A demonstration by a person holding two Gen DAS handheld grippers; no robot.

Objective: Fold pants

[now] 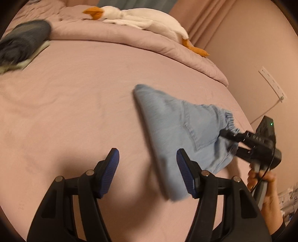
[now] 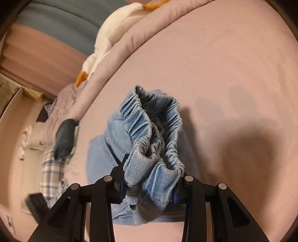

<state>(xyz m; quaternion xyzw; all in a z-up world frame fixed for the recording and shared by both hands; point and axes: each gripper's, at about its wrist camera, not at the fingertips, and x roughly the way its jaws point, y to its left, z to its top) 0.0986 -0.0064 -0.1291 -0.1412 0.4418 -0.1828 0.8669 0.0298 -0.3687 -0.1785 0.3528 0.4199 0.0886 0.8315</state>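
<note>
Light blue denim pants [image 1: 173, 130] hang folded over the pink bed, held up at the elastic waistband. My right gripper [image 1: 231, 137] is shut on the bunched waistband [image 2: 152, 134]; in the right wrist view its jaws [image 2: 149, 188] clamp the gathered denim. My left gripper [image 1: 148, 173] is open and empty, low over the bed, with its right finger [image 1: 186, 173] just in front of the hanging pants. The lower end of the pants is blurred.
The pink bed sheet [image 1: 74, 104] fills the view. A rolled pink duvet [image 1: 130, 37] with a white goose plush [image 1: 145, 16] lies at the far side. A dark folded garment [image 1: 24, 41] on other clothes sits at the far left. A wall socket strip [image 1: 272, 83] is on the right.
</note>
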